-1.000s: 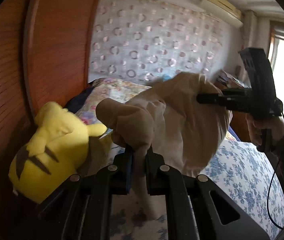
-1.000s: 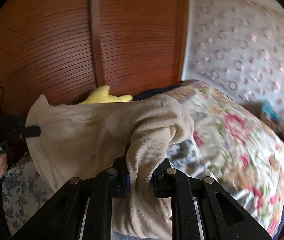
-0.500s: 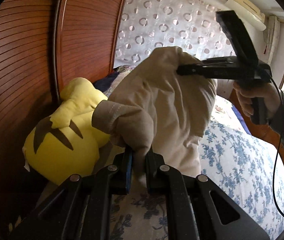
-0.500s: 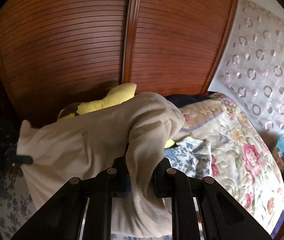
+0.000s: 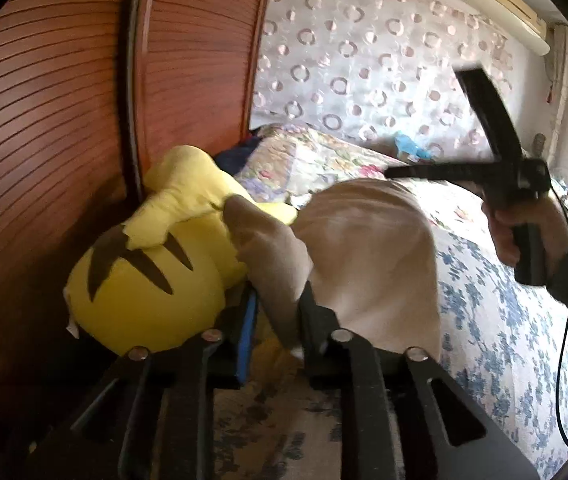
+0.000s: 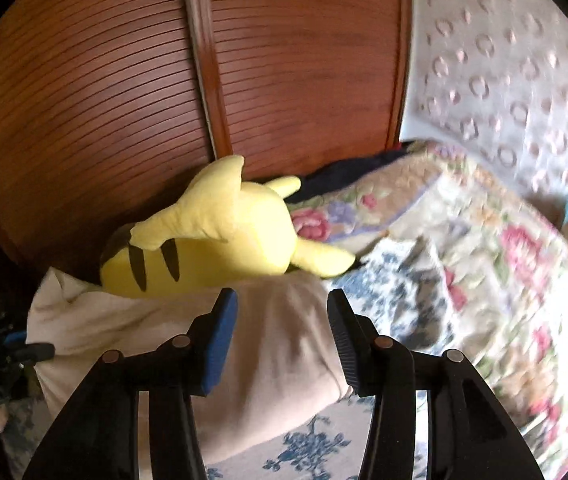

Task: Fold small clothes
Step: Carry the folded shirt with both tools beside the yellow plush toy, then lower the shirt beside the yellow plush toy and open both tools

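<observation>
A beige small garment (image 5: pixel 368 256) lies bunched on the blue-flowered bedsheet (image 5: pixel 504 320); it also shows in the right wrist view (image 6: pixel 268 360). My left gripper (image 5: pixel 278 312) has its jaws partly apart with a fold of the garment between them. My right gripper (image 6: pixel 282 308) is open and empty, just above the garment. The right gripper also shows in the left wrist view (image 5: pixel 400 170), lifted above the cloth. The left gripper shows at the garment's left end in the right wrist view (image 6: pixel 28 348).
A yellow plush toy (image 5: pixel 164 264) lies against the ribbed wooden headboard (image 5: pixel 64 120), touching the garment; it also shows in the right wrist view (image 6: pixel 212 240). A floral quilt (image 6: pixel 504 272) covers the far bed. A curtain with rings (image 5: pixel 384 64) hangs behind.
The right gripper opened and let go of the garment. The garment dropped from the air onto the bed. The left gripper's jaws have spread with cloth still between them.
</observation>
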### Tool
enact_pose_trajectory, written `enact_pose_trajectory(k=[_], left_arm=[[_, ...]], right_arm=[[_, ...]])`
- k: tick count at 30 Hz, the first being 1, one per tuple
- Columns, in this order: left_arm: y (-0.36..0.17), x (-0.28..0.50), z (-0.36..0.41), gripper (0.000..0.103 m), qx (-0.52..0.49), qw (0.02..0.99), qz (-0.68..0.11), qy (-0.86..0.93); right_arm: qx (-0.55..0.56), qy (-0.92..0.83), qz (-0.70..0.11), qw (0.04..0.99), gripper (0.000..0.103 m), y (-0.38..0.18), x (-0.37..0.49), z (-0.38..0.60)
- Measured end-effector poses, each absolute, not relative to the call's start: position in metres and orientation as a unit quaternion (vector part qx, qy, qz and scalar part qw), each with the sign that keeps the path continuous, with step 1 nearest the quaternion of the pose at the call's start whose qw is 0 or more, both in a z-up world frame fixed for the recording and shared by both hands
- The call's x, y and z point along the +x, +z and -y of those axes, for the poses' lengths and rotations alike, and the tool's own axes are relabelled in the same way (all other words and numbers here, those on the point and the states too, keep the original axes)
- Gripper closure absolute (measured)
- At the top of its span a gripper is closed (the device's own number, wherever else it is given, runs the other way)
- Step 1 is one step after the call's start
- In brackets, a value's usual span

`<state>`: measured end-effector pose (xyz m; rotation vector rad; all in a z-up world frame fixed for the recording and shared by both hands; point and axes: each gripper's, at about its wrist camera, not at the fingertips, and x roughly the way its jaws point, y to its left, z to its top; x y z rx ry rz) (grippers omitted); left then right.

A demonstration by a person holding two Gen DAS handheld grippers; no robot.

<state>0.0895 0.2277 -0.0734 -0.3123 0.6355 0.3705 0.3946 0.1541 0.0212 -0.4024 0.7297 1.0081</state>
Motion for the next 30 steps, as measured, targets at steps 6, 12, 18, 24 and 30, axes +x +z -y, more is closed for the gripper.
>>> enact_pose_trajectory(k=[6,12,18,24,30], left_arm=[[-0.069,0.08,-0.238,0.073,-0.144,0.92,-0.307,0.194],[-0.059,0.076,-0.23,0.026,-0.136,0.93,-0.296,0.169],[-0.049,0.08,-0.206,0.023,-0.122,0.937,-0.292,0.146],[-0.037,0.081,-0.174,0.023,-0.098,0.943,-0.287,0.134],[-0.029,0.076,-0.134,0.023,-0.072,0.952,-0.278,0.107]], right_arm=[[-0.154,0.425,-0.4,0.798,0.055,-0.013,0.422,-0.152],[-0.139,0.411,-0.376,0.819,0.055,-0.005,0.408,-0.144],[-0.124,0.416,-0.342,0.833,0.055,0.01,0.369,-0.107],[-0.115,0.406,-0.3,0.856,0.055,0.019,0.316,-0.055],[-0.09,0.382,-0.279,0.876,0.045,0.022,0.259,0.012]])
